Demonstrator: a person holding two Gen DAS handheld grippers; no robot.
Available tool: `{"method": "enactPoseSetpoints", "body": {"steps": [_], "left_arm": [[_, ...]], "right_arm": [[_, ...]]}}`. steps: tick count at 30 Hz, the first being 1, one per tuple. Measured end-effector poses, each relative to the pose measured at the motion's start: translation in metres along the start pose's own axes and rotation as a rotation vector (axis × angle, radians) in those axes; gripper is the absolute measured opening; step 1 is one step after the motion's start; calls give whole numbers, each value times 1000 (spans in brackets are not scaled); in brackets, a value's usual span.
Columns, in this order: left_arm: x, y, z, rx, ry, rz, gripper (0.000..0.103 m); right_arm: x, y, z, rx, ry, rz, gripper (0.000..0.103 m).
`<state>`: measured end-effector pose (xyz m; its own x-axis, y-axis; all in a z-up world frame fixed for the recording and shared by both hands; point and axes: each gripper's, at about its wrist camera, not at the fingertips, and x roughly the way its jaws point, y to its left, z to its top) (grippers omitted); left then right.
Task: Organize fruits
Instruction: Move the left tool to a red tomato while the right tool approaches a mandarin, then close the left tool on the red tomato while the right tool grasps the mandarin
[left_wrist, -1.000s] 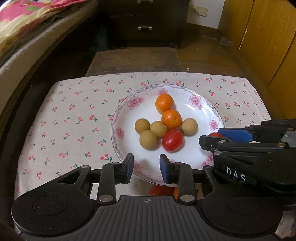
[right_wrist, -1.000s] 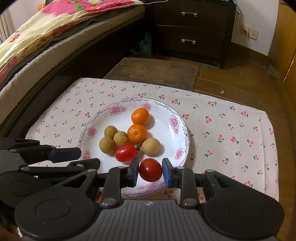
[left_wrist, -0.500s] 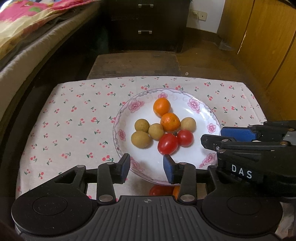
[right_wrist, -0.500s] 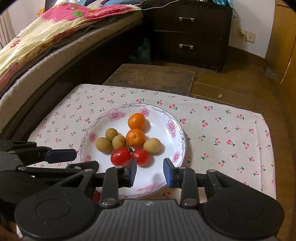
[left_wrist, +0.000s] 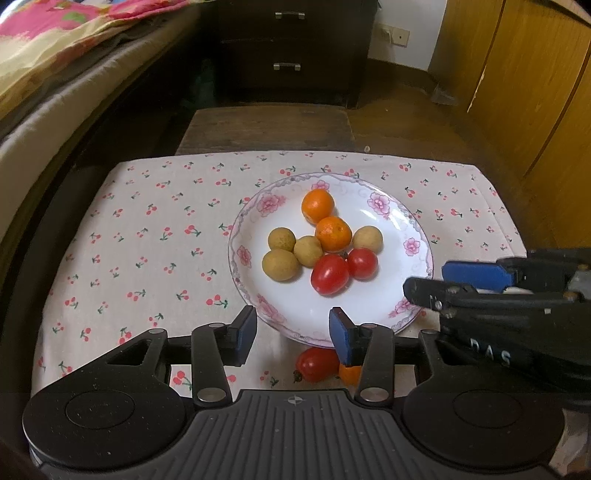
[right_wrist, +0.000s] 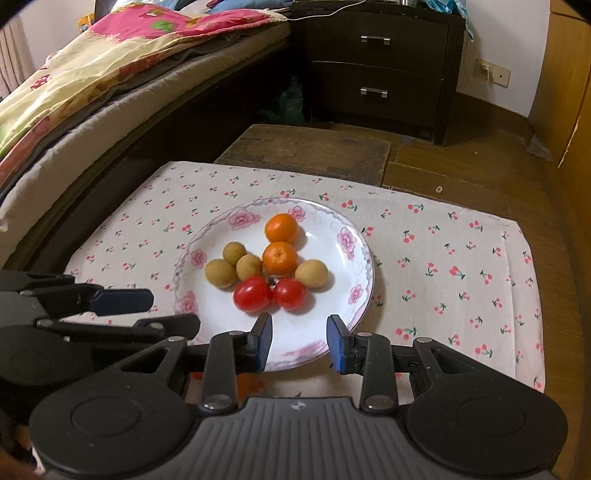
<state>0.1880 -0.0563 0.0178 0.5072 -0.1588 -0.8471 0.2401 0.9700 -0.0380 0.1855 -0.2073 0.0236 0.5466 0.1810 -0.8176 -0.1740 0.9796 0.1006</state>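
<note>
White floral-rimmed porcelain plate (right_wrist: 364, 258) on the cherry-print bench cloth (right_wrist: 461, 258) holds round orange tangerines (right_wrist: 280, 258), tan longans (right_wrist: 311, 273), red tomatoes (right_wrist: 252, 293) — left gripper (left_wrist: 291, 334) and right gripper (right_wrist: 299, 341) both apart, empty.

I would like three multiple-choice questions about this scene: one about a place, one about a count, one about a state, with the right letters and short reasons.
1. Where does the loose tomato lie?
A. on the cloth, before the near rim of the plate
B. on the bed
C. on top of the oranges

2. How many tomatoes lie on the plate?
A. one
B. two
C. four

3. What is the state of the right gripper?
A. shut on a tomato
B. shut on nothing
C. open, holding nothing

Answers: 1 A, it shows below the plate rim in the left wrist view. 2 B, a larger tomato and a smaller tomato lie side by side. 3 C, its fingers stand apart with only plate between them.
</note>
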Motion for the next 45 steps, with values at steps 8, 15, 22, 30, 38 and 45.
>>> {"method": "enactPoseSetpoints", "body": {"steps": [8, 15, 22, 30, 38, 45], "left_arm": [[-10, 9, -12, -12, 3, -17, 56], [-12, 13, -18, -41, 20, -59, 57], [-10, 18, -17, -55, 23, -61, 58], [-7, 22, -17, -64, 32, -64, 59], [1, 18, -20, -47, 58, -64, 60], [8, 11, -23, -48, 83, -97, 60]], "right_arm": [[-15, 17, -24, -28, 26, 34, 35], [-9, 30, -37, -52, 67, 63, 35], [11, 37, -35, -63, 86, 79, 35], [31, 44, -35, -89, 99, 100, 35], [38, 40, -35, -89, 109, 75, 31], [31, 31, -39, -92, 134, 59, 30]]}}
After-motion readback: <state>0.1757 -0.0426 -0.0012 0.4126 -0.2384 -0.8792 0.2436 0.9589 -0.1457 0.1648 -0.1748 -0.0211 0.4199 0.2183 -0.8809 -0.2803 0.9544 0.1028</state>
